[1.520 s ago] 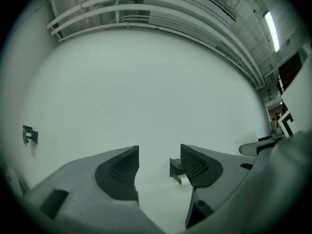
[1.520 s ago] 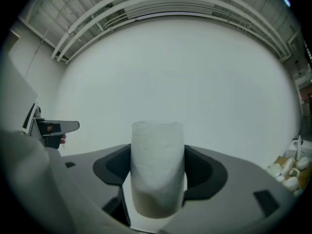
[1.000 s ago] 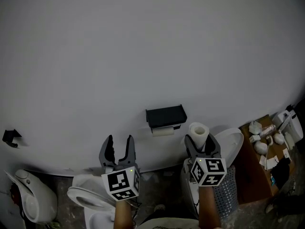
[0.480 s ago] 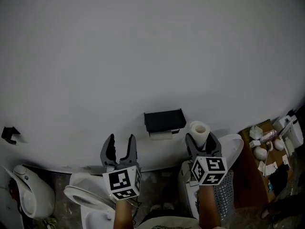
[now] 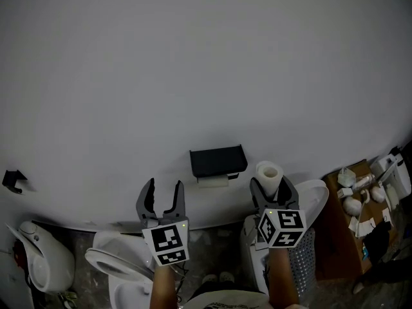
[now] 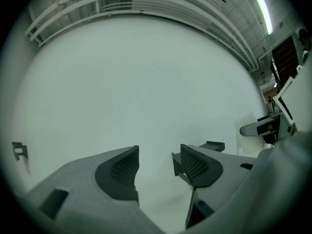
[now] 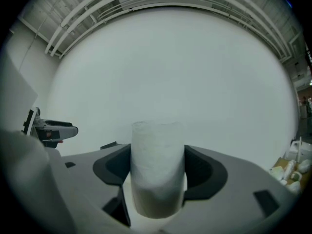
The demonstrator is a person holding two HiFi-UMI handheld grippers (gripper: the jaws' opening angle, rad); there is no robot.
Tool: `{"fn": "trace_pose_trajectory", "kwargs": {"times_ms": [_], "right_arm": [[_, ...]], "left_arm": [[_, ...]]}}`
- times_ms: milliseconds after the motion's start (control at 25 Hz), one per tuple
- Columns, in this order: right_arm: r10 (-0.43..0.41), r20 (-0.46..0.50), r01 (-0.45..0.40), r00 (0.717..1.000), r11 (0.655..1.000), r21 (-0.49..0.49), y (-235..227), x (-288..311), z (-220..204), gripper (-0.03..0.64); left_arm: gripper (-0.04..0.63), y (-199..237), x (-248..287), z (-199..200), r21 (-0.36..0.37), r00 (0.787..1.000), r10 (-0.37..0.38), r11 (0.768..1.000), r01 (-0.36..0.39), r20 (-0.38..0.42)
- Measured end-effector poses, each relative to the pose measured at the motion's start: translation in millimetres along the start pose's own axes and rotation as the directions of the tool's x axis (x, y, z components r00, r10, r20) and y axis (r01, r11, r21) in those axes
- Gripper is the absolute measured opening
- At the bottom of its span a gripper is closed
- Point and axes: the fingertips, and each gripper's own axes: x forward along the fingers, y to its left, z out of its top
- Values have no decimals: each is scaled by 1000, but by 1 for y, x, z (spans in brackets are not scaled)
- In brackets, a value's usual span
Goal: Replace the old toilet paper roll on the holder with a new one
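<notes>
A black toilet paper holder (image 5: 217,161) is fixed to the white wall, with a thin old roll (image 5: 213,181) under its lid. My right gripper (image 5: 274,190) is shut on a new white toilet paper roll (image 5: 268,177), held upright just right of the holder; the same roll (image 7: 157,169) fills the jaws in the right gripper view. My left gripper (image 5: 161,201) stands open and empty below and left of the holder. In the left gripper view the holder (image 6: 208,146) shows small beyond the right jaw.
Below the wall are a white toilet (image 5: 116,269), another toilet seat (image 5: 311,198), a mesh bin (image 5: 304,260) and a white fixture (image 5: 40,262) at far left. A brown stand (image 5: 347,217) with small bottles and clutter is at the right. A small black bracket (image 5: 13,179) is on the wall.
The holder has drifted slightly left and down in the head view. Both grippers keep their poses, the right still holding the roll.
</notes>
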Motion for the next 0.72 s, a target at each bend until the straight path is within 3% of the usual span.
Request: {"fn": "trace_pose_trajectory", "kwargs": {"times_ms": [120, 200, 280, 360, 440, 520, 680, 720], "right_arm": [[0, -8, 0, 1000, 1000, -1, -3, 1, -4, 307], [-2, -12, 2, 1000, 1000, -3, -5, 2, -6, 307], [-3, -17, 3, 1000, 1000, -4, -7, 2, -8, 307], [-6, -22, 6, 1000, 1000, -4, -8, 2, -10, 307], [-10, -26, 10, 1000, 1000, -5, -11, 1, -12, 307], [-15, -31, 15, 999, 1000, -7, -13, 1, -14, 307], [-30, -40, 30, 999, 999, -19, -19, 0, -18, 307], [-33, -42, 32, 999, 999, -17, -20, 0, -19, 307]], "left_arm": [[248, -9, 6, -5, 124, 1000, -1, 992, 3, -15], [247, -15, 10, -10, 222, 1000, 3, 975, 3, -27], [247, -22, 14, -14, 334, 999, 11, 943, 2, -38], [247, -29, 17, -17, 460, 999, 15, 888, 8, -47], [249, -37, 20, -21, 590, 998, 20, 807, 16, -54], [250, -45, 23, -26, 707, 998, 31, 707, 21, -61], [258, -53, 30, -42, 889, 992, 103, 457, 23, -78], [259, -54, 31, -47, 913, 989, 120, 406, 28, -84]]}}
